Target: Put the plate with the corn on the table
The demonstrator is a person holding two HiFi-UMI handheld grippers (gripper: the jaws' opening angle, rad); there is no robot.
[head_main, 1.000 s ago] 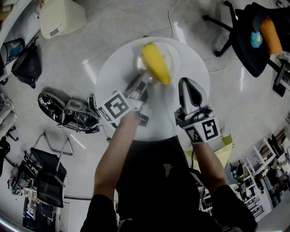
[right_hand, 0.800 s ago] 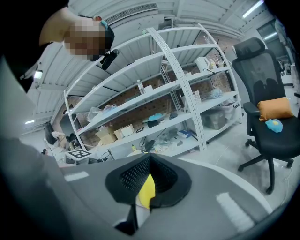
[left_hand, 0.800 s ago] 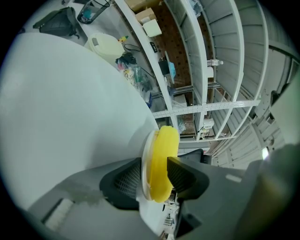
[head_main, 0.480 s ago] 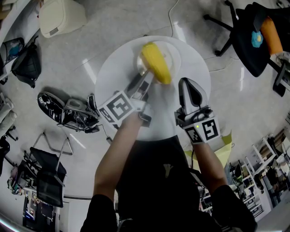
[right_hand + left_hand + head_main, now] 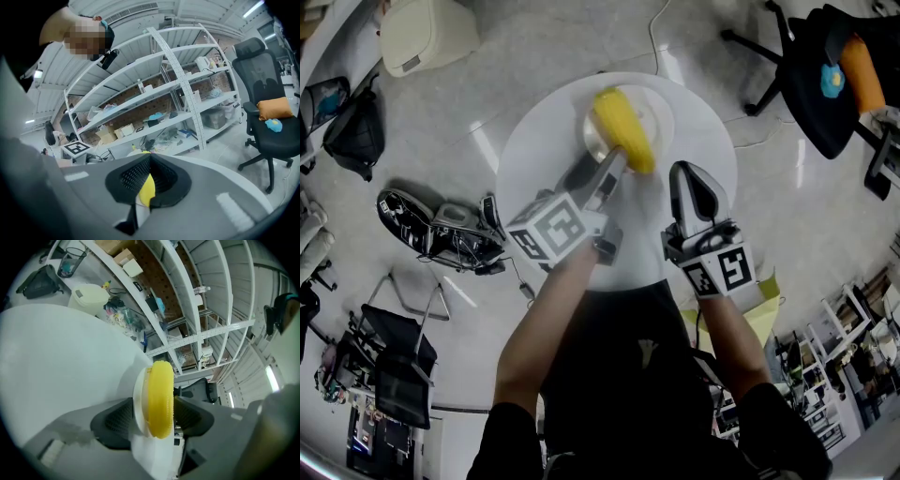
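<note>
A white plate (image 5: 654, 120) with a yellow corn cob (image 5: 623, 129) lies on the far part of the round white table (image 5: 539, 155). My left gripper (image 5: 609, 171) reaches to the plate's near rim. In the left gripper view the plate (image 5: 139, 397) and corn (image 5: 160, 394) sit between the jaws of the left gripper (image 5: 152, 419). The jaws are opening and the pads stand just off the plate. My right gripper (image 5: 689, 180) rests shut over the table to the right, holding nothing. Past the tips of the right gripper (image 5: 149, 161) a bit of corn (image 5: 147, 190) shows.
A black office chair (image 5: 830, 70) with an orange cushion stands at the far right. A black bag and gear (image 5: 441, 232) lie on the floor to the left, with a beige bin (image 5: 427, 33) further off. Shelving (image 5: 154, 93) stands beyond the table.
The left gripper's jaws have spread apart around the plate rim, and its marker cube has shifted slightly toward me. Plate, corn and right gripper have stayed put.
</note>
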